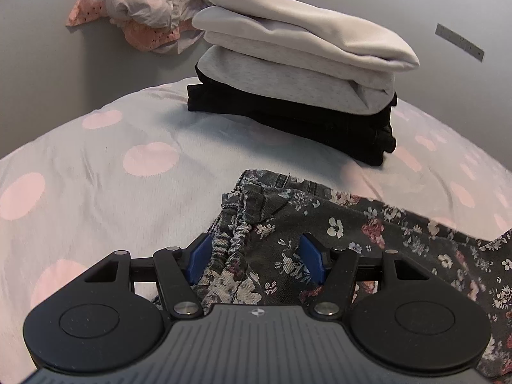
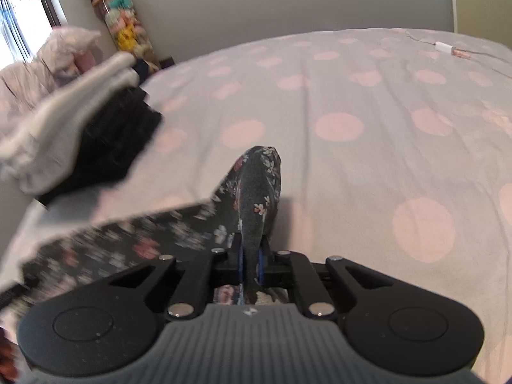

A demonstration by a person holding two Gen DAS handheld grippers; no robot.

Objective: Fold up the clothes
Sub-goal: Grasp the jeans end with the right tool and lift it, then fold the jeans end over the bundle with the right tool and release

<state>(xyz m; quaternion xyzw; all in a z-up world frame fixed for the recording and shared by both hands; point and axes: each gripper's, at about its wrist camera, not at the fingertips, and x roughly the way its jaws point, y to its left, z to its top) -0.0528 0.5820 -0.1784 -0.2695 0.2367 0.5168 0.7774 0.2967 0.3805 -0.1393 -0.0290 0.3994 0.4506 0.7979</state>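
Left wrist view: left gripper (image 1: 256, 256) spread wide, blue pads (image 1: 200, 257) apart and clamping nothing, poised over the gathered elastic waistband of the floral garment (image 1: 320, 224). Dark grey woven cloth, small pink and white blossoms, lying rumpled on the dotted bedsheet (image 1: 96, 160) just this side of the folded stack (image 1: 297, 89), long axis running off rightward from the pads. Stack tidy: pale soft knits above, black layers below. Crumpled pink bedding (image 1: 134, 3) beyond the stack.

Right wrist view: right gripper (image 2: 251, 265) closed tight on a pinched ridge of the floral garment (image 2: 259, 192), cloth raised off the bedsheet (image 2: 384, 128) and trailing leftward, blurred, toward the folded stack (image 2: 80, 134). Likely mid-fold; waistband directly between left pads, so left nearer for that grasp.
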